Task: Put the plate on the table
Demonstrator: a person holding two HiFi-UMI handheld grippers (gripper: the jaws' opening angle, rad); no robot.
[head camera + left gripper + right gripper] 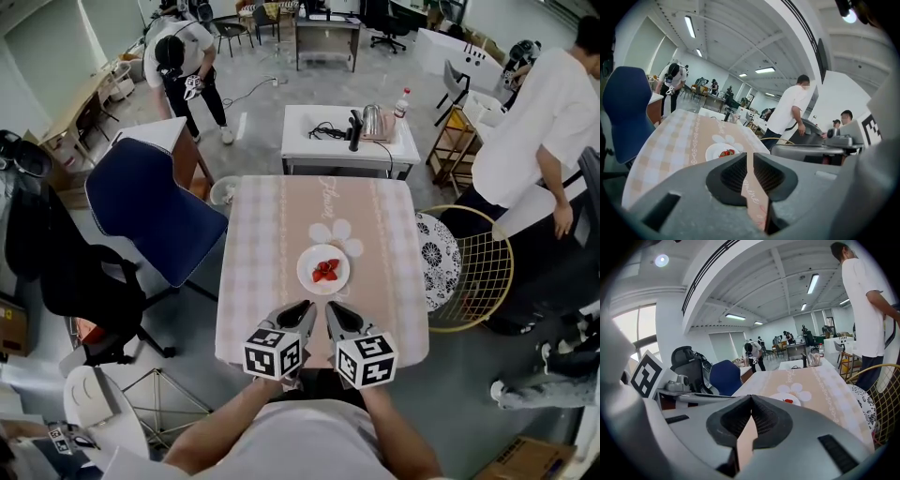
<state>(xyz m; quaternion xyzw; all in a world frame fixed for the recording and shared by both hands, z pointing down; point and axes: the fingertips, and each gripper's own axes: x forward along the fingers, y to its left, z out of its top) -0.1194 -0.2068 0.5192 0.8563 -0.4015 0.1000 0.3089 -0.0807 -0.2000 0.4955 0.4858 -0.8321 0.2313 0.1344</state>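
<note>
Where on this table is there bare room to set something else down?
Bare cloth: the far half of the table, from the plate to the far edge, and the strips either side of the plate, toward the blue chair and the wire chair. Crowded: the near edge, where the left gripper and right gripper sit.

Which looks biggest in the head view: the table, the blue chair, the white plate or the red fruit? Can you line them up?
1. table
2. blue chair
3. white plate
4. red fruit, lying on the plate

The chair seems to sit lower, farther from the camera, so its place is less sure.
</note>
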